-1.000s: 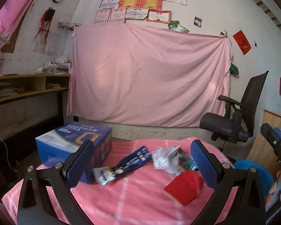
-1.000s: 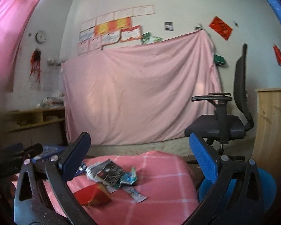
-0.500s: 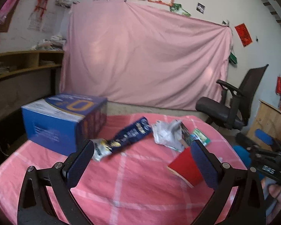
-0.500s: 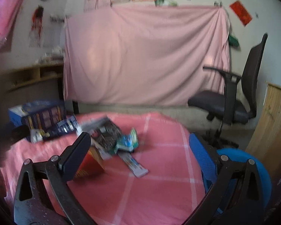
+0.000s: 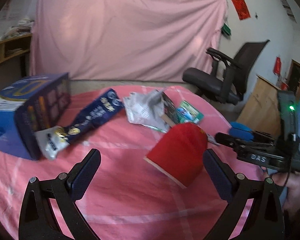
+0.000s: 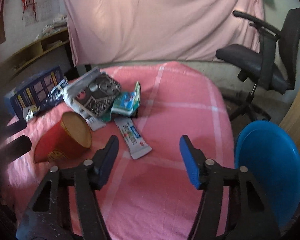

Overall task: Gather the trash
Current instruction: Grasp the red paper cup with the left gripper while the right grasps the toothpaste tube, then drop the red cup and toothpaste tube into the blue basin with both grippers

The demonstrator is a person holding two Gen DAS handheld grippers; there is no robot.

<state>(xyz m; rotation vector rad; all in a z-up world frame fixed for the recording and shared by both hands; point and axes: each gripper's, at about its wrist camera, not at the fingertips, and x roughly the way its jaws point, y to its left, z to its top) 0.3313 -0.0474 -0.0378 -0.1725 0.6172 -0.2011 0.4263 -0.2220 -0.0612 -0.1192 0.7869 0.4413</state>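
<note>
Since a second ago both my hand-held grippers have tipped down from the pink sheet on the wall toward the litter, and the wall papers and clock have slid out of view.

The round worktop (image 6: 190, 92) under its pink checked cloth fills both views. Beyond it hangs the pink sheet (image 5: 126, 36), with a black office chair (image 6: 266, 60) off to the right. A blue round seat (image 6: 270, 172) stands just beside the worktop's right edge.

On the left of the worktop sits a blue box (image 5: 28, 110). A dark blue snack bag (image 5: 94, 116) lies against its near corner. In the middle is a heap: a crumpled grey-and-white wrapper (image 6: 94, 92) with a green packet (image 6: 128, 100) tucked against its right side. A red paper cup (image 5: 180, 150) lies on its side just in front of the heap, mouth toward my right. A long white wrapper (image 6: 134, 138) lies flat beside the cup, apart from it.

My left hand-held gripper (image 5: 152, 172) is spread wide above the cloth, the red cup just ahead between its fingers, untouched. My right hand-held gripper (image 6: 150, 156) is closing, with only bare cloth between its jaws; the white wrapper's end lies near its left finger.
</note>
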